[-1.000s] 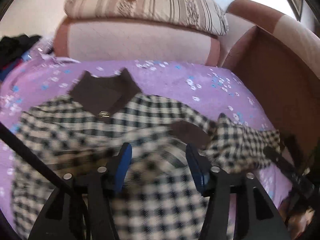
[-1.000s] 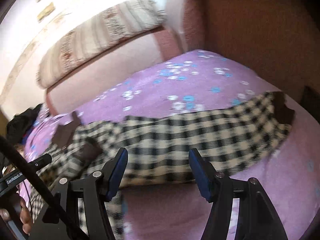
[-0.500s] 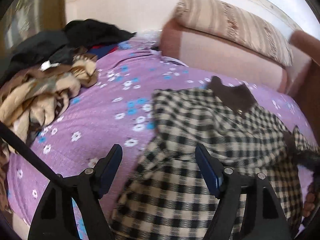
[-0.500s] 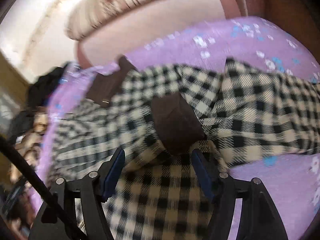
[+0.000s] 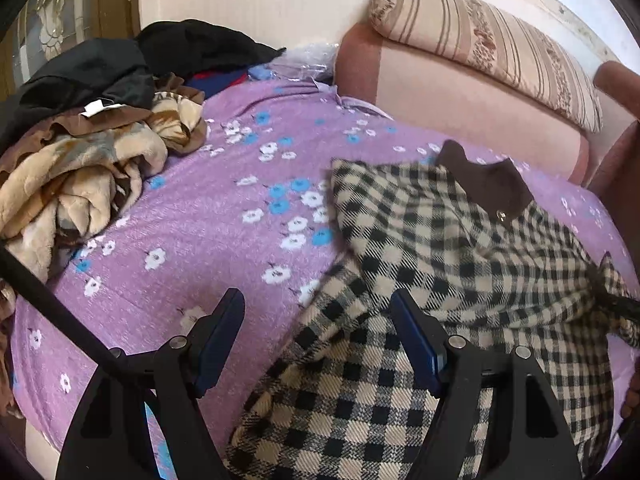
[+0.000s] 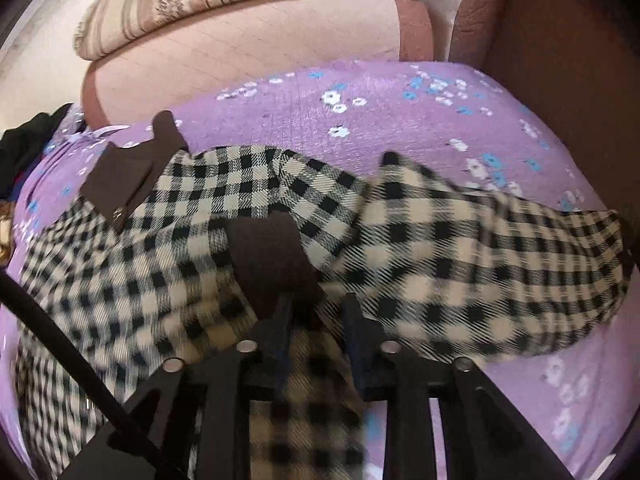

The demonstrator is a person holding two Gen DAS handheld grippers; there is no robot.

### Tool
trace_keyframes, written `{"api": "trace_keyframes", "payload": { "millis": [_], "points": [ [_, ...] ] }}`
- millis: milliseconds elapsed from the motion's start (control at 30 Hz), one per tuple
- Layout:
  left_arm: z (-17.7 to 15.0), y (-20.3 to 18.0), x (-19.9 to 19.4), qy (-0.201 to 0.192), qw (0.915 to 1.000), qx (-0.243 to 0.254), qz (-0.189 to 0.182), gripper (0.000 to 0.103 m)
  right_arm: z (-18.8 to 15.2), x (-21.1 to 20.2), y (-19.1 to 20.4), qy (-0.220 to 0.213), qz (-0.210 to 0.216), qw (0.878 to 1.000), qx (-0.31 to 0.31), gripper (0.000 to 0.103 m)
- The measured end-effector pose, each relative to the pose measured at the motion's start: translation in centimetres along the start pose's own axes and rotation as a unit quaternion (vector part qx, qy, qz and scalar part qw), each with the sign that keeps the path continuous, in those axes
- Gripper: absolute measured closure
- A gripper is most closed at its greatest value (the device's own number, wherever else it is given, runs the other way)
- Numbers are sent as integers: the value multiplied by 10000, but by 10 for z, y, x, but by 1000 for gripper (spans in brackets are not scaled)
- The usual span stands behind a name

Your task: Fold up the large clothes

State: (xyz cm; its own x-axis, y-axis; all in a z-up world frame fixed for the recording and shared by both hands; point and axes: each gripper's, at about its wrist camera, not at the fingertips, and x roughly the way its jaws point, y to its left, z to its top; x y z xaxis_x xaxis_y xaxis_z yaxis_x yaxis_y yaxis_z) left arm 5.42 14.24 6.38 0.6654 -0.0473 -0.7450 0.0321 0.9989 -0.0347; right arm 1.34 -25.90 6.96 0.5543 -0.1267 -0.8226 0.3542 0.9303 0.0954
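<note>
The right gripper (image 6: pixel 316 316) is closing on the checked coat's (image 6: pixel 400 240) brown cuff (image 6: pixel 268 256), apparently to fold the sleeve inward; the left gripper (image 5: pixel 320 344) hangs open over the near left edge, holding nothing.

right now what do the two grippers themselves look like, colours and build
Both match: the left gripper and right gripper have black angular plastic fingers with cut-out openings, round silver pivot bolts on top, and dark blue pads lining the inner faces of the fingers. A thin black rod or cable crosses the lower left corner of each view. No sleeve or markings are visible.
</note>
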Motion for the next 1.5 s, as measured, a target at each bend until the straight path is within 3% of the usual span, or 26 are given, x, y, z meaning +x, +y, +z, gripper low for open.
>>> {"api": "trace_keyframes", "payload": {
  "millis": [67,133,233,333,433,500,733,900,1100,1200,1267,1400,1500],
  "points": [
    [-4,-5,-2,59,9999,40,-89,29,-13,-26,-14,-77,156,9998,4,70],
    [-9,-12,-6,145,9994,95,-309,29,-30,-51,-31,-194,444,9987,157,55],
    [-5,-28,-12,170,9980,343,-505,29,-43,-66,-52,-199,501,9979,353,50],
    [6,-29,-32,-195,9992,312,-169,29,-20,-82,-77,-459,263,9964,665,50],
    [7,-21,-59,-356,9985,134,-385,22,-1,-112,-98,-907,424,9898,1009,48],
    [-1,-24,-73,-285,9985,53,-457,19,-6,-127,-102,-1045,483,9885,978,40],
    [-70,-59,-82,464,9954,225,-805,19,-93,-111,-98,-482,424,9966,513,40],
    [-107,-95,-66,843,9909,603,-860,19,-121,-96,-114,-190,377,9963,743,40],
    [-119,-109,-72,358,9905,1068,-786,19,-111,-107,-150,-412,128,9928,1118,40],
    [-111,-99,-75,248,9926,871,-811,19,-106,-109,-177,-451,-166,9869,1539,40],
    [-106,-92,-76,180,9939,757,-776,19,-105,-110,-206,-515,-383,9766,2054,40],
    [-102,-86,-75,27,9959,636,-635,19,-104,-106,-263,-611,-359,9482,3098,40],
    [-103,-87,-71,52,9964,616,-588,19,-98,-99,-290,-628,-393,9352,3462,40]
  ]
}}
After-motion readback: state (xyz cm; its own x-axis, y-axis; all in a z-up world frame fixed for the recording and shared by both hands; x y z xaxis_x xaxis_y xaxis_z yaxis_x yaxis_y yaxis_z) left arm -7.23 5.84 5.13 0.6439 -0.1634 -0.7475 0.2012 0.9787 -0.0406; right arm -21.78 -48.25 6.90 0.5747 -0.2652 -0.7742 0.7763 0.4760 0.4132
